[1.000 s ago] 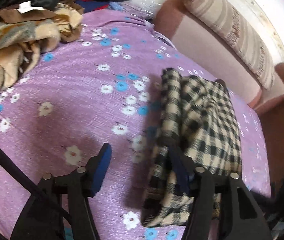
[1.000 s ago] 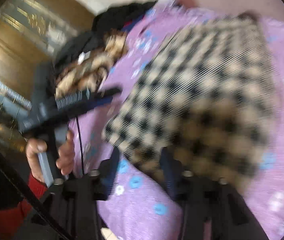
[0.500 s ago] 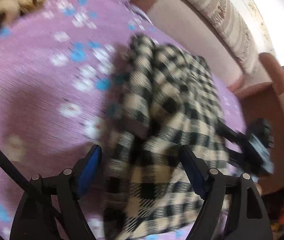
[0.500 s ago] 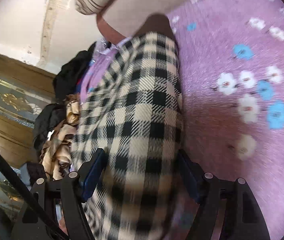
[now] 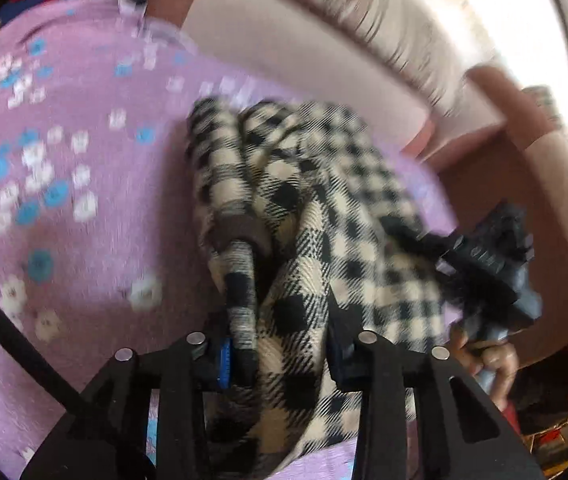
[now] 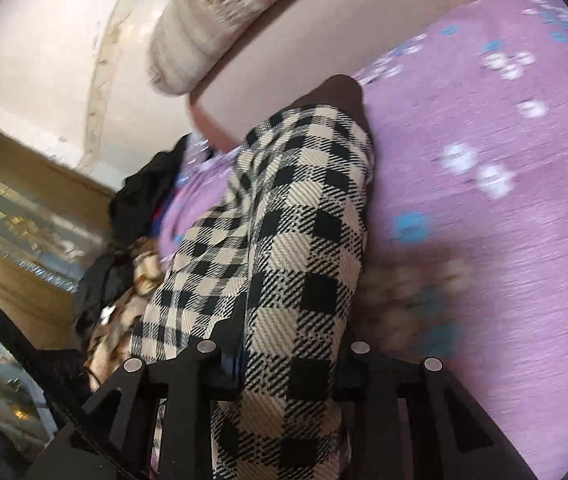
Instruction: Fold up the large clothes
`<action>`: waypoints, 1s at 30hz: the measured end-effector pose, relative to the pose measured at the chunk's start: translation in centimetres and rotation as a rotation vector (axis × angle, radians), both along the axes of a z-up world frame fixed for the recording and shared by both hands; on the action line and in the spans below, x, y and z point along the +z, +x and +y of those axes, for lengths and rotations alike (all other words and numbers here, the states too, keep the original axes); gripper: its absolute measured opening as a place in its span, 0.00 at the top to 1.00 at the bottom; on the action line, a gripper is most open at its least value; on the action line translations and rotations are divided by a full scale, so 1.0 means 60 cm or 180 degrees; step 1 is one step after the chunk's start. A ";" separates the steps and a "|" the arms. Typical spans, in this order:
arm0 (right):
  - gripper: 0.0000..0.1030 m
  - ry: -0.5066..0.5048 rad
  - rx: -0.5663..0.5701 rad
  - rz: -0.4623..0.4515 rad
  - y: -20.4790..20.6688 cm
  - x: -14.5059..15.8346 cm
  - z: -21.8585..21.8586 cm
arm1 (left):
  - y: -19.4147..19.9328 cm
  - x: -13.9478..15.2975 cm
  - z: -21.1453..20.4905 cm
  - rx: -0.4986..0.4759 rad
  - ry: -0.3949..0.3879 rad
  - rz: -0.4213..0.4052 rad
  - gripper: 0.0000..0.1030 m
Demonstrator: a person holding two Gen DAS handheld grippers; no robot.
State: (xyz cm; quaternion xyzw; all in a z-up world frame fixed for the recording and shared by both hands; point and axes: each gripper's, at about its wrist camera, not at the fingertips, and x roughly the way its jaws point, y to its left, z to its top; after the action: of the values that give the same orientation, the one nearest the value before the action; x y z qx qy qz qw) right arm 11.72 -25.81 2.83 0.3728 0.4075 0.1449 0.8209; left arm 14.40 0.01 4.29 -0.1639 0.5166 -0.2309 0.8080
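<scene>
A folded black-and-cream checked garment [image 5: 323, 208] lies on a purple flowered bed cover [image 5: 84, 240]. My left gripper [image 5: 280, 344] is shut on its near edge, with cloth bunched between the fingers. My right gripper [image 6: 287, 360] is shut on another edge of the same garment [image 6: 295, 240], which fills the space between its fingers. The right gripper also shows in the left wrist view [image 5: 487, 272], at the garment's right side, held by a hand.
A pink headboard [image 5: 303, 48] with a striped bolster [image 5: 363, 4] runs behind the bed. A heap of other clothes [image 6: 124, 280] lies at the far end of the bed, near a wooden door [image 6: 16, 216].
Both grippers moved onto the checked garment and closed on its edges; a second ago they were open beside it.
</scene>
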 end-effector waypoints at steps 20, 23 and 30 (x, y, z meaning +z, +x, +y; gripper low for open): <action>0.68 -0.0340 0.0440 0.0089 -0.145 0.011 0.077 | -0.086 -0.044 0.085 0.0177 0.0114 0.0424 0.52; 0.81 -0.0163 0.0379 0.0199 -0.184 -0.021 0.053 | -0.106 -0.052 0.099 0.0147 0.0068 0.0451 0.52; 0.77 -0.0465 0.0288 0.0288 -0.247 -0.007 0.021 | -0.163 -0.036 0.074 -0.0070 0.0383 0.0191 0.52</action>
State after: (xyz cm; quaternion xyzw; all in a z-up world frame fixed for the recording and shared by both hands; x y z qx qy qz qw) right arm -3.11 -24.54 2.41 0.2994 0.4700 0.1347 0.8193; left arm 4.62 4.47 2.11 -0.1161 0.5553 -0.2032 0.7980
